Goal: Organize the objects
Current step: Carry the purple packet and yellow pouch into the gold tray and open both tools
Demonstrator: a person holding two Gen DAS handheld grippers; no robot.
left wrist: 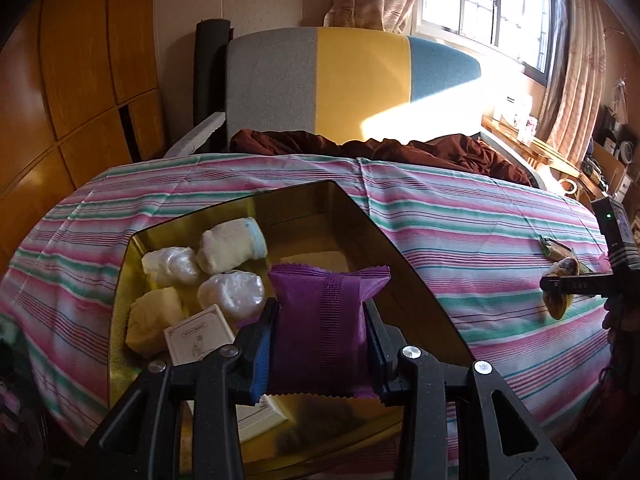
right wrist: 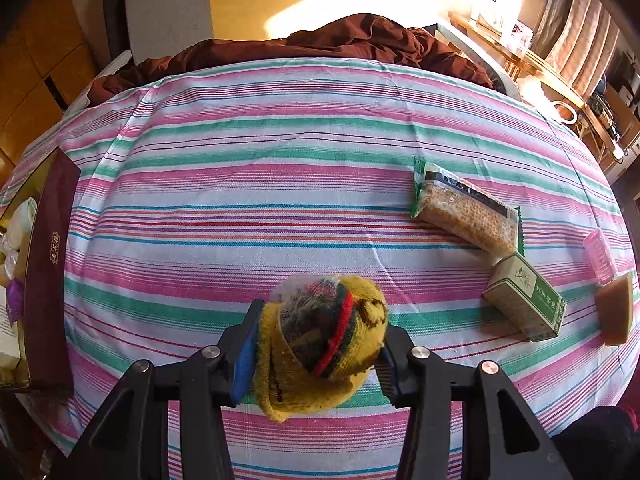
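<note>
My left gripper (left wrist: 322, 320) is shut on a purple snack packet (left wrist: 326, 320) and holds it over the open gold-lined box (left wrist: 360, 216) on the striped cloth. The box holds white rolled socks (left wrist: 234, 246), clear-wrapped bundles (left wrist: 232, 294), a yellow block (left wrist: 154, 318) and a small card (left wrist: 200, 338). My right gripper (right wrist: 318, 338) is shut on a yellow rolled sock (right wrist: 320, 344) above the cloth. The right gripper with the sock also shows at the right edge of the left wrist view (left wrist: 560, 286). The box's maroon side (right wrist: 48, 264) shows at the far left of the right wrist view.
On the striped tablecloth (right wrist: 280, 160) lie a cracker packet (right wrist: 466, 210), a green-and-white carton (right wrist: 524, 302), a tan block (right wrist: 614, 310) and a pink plastic item (right wrist: 600, 256). Behind the table are a brown blanket (right wrist: 352, 40) and a sofa (left wrist: 352, 80).
</note>
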